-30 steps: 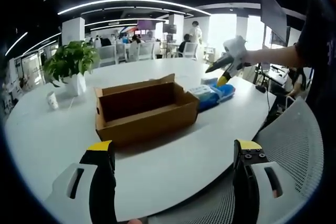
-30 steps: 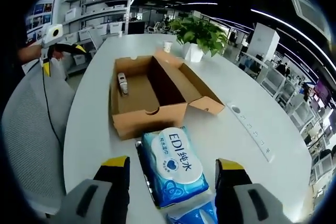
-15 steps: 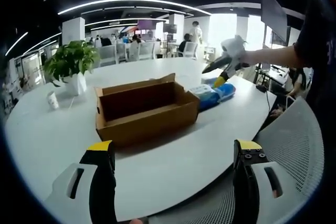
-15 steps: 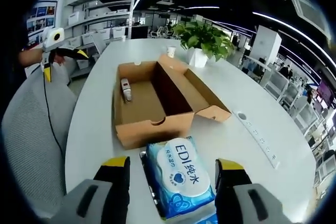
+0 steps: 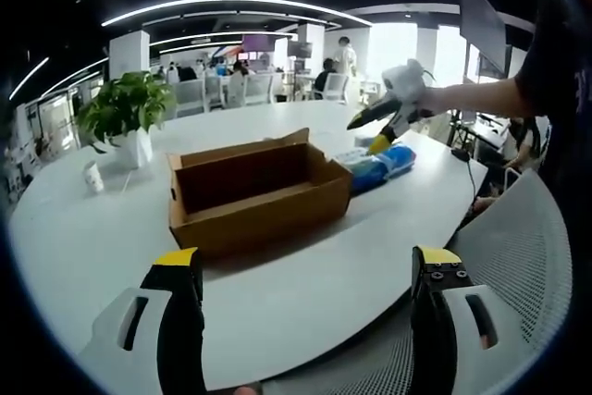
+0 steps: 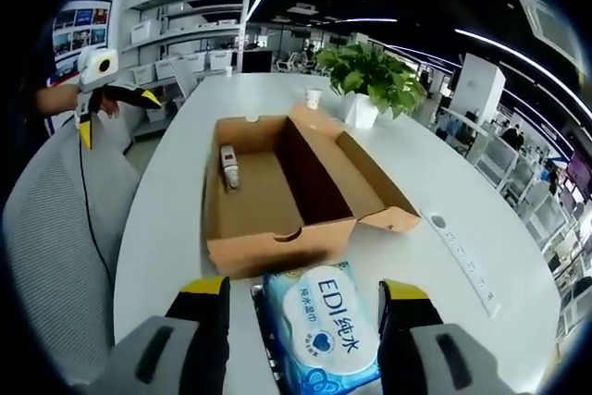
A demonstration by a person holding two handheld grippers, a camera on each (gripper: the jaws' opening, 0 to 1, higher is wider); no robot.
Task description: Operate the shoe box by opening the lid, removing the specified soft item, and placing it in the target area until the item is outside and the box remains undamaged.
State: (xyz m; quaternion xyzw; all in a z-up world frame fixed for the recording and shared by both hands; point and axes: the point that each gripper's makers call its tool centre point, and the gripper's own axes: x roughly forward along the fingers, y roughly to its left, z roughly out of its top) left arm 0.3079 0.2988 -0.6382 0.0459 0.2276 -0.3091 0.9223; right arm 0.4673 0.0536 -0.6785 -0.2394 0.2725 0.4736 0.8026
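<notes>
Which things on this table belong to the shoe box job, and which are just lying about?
Job:
shoe box, lid open
wet wipes pack, outside the box
right gripper
left gripper

Lying about:
potted plant
paper cup
power strip
small item in the box

Wet-wipe pack (image 6: 328, 326): near end cut by picture edge. Small object (image 6: 228, 165) inside shoe box (image 6: 277, 247): too small to identify.

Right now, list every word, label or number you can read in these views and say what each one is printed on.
"EDI 纯水": on the blue wipes pack lying between the right gripper's jaws, beside the open shoe box.
Smaller print lower on that pack: too small to read.
Wall posters at the far left of the right gripper view: blurred, unreadable.
</notes>
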